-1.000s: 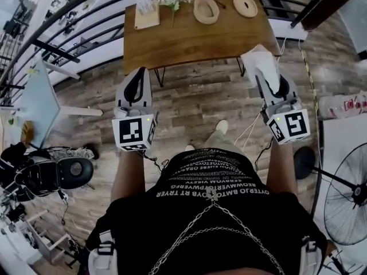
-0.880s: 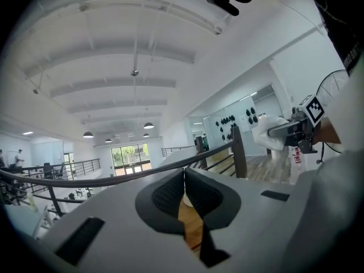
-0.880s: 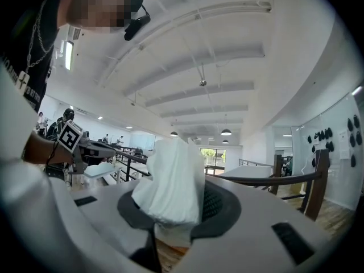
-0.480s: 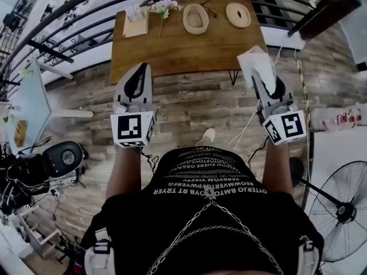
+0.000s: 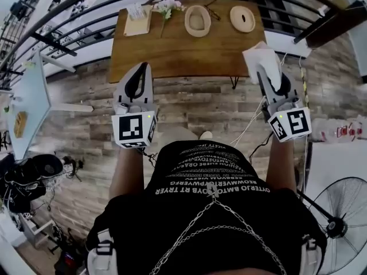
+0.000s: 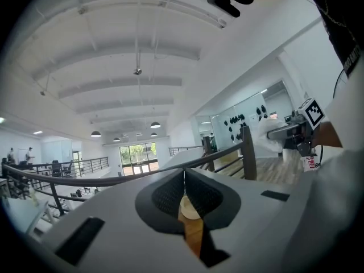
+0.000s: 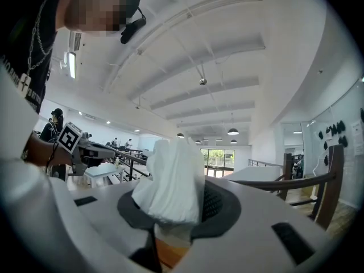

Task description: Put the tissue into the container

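Note:
The white tissue (image 5: 257, 57) is pinched in my right gripper (image 5: 262, 69), which is shut on it and held over the floor just short of the table's right front corner. In the right gripper view the tissue (image 7: 170, 178) bunches up out of the jaws. An oval wooden container (image 5: 198, 20) stands open at the back of the wooden table (image 5: 172, 50), and an oval lid (image 5: 242, 18) lies to its right. My left gripper (image 5: 142, 69) is shut and empty, in front of the table's left part. Its jaws (image 6: 183, 178) meet with nothing between them.
A tray with a tissue stack (image 5: 136, 17) and a small bunch of flowers (image 5: 167, 6) sit at the table's back left. A dark railing (image 5: 69, 16) curves behind it. A fan (image 5: 339, 222) and cables (image 5: 249, 133) are on the floor at the right; a light table (image 5: 26, 102) is at the left.
The person has stepped along the floor, so the table and floor items shifted in view. Both grippers keep their pose, and the tissue stays in the right one.

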Motion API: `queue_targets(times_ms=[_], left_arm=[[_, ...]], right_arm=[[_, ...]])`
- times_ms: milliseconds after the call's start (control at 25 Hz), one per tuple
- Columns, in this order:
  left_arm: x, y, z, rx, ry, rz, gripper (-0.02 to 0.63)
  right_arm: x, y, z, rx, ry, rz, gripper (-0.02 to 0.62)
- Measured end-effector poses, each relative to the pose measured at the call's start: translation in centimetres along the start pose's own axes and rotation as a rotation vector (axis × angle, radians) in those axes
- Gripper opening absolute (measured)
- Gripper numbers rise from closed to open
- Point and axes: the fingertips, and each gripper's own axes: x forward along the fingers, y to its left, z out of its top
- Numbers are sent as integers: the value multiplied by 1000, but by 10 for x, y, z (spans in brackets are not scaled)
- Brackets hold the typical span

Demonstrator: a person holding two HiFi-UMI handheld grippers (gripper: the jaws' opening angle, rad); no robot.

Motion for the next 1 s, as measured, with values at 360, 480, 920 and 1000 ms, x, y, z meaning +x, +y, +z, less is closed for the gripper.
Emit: queue_targets(times_ms=[360, 480, 920, 1000], left_arm=[[25, 4, -14, 2, 28, 6, 29], [40, 16, -20, -1, 39, 12, 29], [133, 72, -28, -21, 56, -2, 29], [155, 82, -25, -12, 52, -15, 29]], right_arm=[[34, -12, -18, 16, 37, 31, 123], [52, -17, -30, 38, 58, 35, 123], [149, -50, -26, 35, 69, 31, 123], [165, -56, -26, 38, 70, 19, 123]])
